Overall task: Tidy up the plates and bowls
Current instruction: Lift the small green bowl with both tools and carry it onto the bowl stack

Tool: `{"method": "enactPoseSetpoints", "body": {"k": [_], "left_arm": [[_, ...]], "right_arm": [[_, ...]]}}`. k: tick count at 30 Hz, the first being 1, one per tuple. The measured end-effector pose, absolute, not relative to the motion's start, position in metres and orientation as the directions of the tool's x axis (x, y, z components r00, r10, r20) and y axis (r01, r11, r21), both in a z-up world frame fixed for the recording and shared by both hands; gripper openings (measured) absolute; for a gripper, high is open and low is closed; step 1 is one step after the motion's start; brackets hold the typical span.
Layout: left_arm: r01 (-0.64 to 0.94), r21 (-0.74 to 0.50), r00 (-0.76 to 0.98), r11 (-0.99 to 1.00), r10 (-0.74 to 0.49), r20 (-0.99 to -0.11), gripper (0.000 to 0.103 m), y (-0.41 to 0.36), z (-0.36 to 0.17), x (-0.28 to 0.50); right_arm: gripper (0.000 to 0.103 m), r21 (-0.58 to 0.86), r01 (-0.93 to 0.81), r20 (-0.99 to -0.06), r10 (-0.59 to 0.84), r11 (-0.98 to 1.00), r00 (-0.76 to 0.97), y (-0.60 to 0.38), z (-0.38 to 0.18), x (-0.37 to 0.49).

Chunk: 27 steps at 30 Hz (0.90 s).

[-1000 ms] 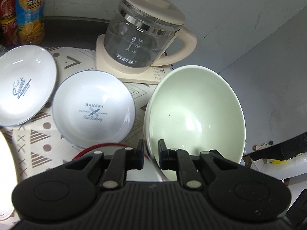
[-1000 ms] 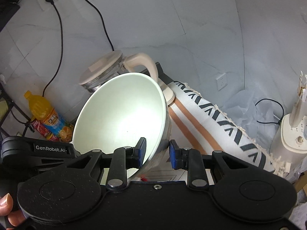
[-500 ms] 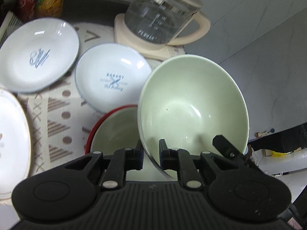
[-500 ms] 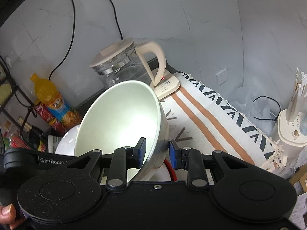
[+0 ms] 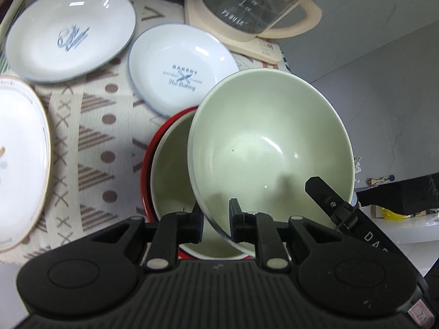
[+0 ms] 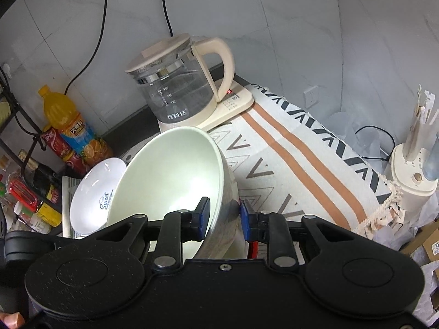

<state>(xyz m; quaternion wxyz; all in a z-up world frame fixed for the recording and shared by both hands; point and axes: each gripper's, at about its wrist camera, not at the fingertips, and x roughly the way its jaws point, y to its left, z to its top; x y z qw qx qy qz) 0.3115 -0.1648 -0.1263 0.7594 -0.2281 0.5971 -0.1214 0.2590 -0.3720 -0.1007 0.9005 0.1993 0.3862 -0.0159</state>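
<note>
Green bowl [image 5: 271, 148] tilted over red-rimmed bowl [image 5: 170, 164]; left claw [image 5: 216, 222] and right claw [image 6: 223, 216] both clamp its rim.

Big bowl [image 5: 271, 142] sits tilted over a second bowl [image 5: 172, 175], which sits inside a rimmed dish [image 5: 153, 148] on the patterned cloth [image 5: 90, 142]. Behind those is the bakery plate [image 5: 181, 65], another plate [image 5: 68, 33] to its left, kettle [image 5: 247, 2] at the back right. Third plate [image 5: 19, 164] at far left.
</note>
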Motion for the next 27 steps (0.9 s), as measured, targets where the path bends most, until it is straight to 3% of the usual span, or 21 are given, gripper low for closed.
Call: {"method": "enactPoseSetpoints", "body": {"k": [18,27], "left_arm": [[-0.199,-0.507,0.207,0.839,-0.470,-0.858,0.016,-0.161,-0.145,0.307],[-0.204,-0.506,0.185,0.838,-0.474,-0.861,0.019,-0.157,-0.137,0.309]], "right_arm": [[0.023,0.341,0.158,-0.718,0.148,0.926,0.680,-0.373,-0.115,0.264],[0.014,0.360,0.159,-0.712,0.160,0.919,0.684,-0.373,-0.119,0.271]]}}
